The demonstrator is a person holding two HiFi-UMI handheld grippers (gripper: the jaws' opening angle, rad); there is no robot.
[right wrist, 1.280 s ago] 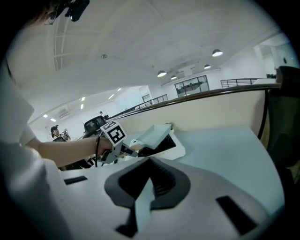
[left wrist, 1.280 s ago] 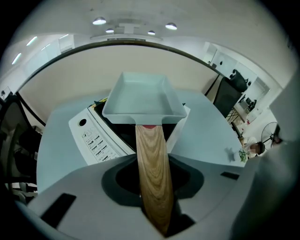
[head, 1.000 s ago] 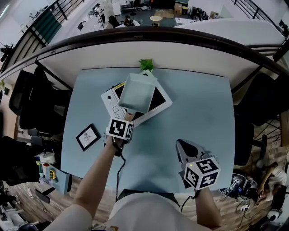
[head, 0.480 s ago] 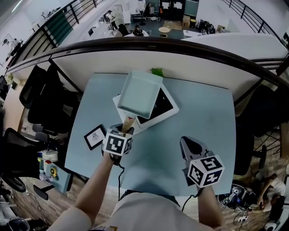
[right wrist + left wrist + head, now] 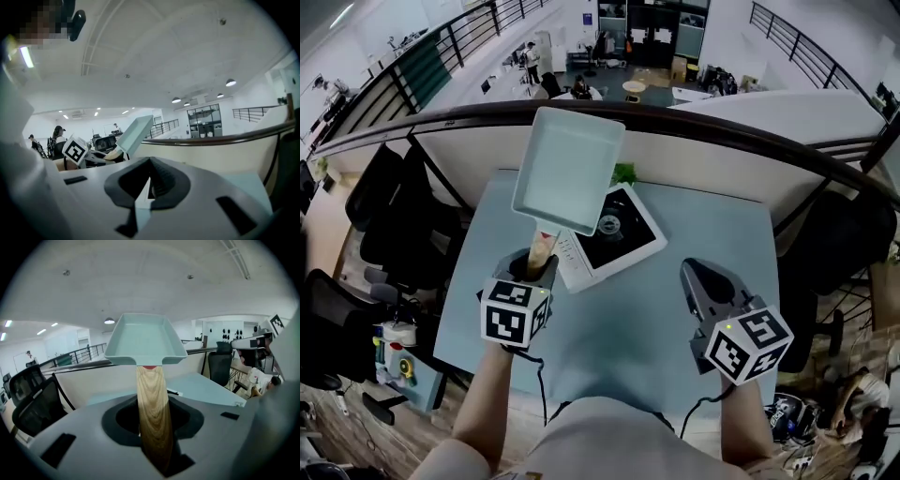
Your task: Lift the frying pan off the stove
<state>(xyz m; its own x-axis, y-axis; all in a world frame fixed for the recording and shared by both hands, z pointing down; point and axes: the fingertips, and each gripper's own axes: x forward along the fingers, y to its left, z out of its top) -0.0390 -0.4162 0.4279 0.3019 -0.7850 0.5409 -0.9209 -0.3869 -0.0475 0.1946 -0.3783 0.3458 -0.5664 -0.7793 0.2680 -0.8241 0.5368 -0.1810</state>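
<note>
1. The left gripper (image 5: pixel 152 427) pinches the pale wooden handle (image 5: pixel 151 397) of the frying pan (image 5: pixel 143 338); the handle runs straight out between its jaws.
2. Just beyond the jaw tips the square, pale teal pan (image 5: pixel 569 169) hangs in the air with nothing in it (only the handle links it to the tool).
3. Below and a little to the right of the pan, the white induction stove (image 5: pixel 623 234) with its black glass top lies on the light blue table (image 5: pixel 712 234), apart from the pan.
4. Past the stove, a small green plant (image 5: pixel 624 173) stands at the table's far edge.
5. The right gripper (image 5: pixel 149 183) has its jaws pressed together on nothing; it is raised over the table's right half (image 5: pixel 705 281), well apart from the pan, which lies up to its left.
</note>
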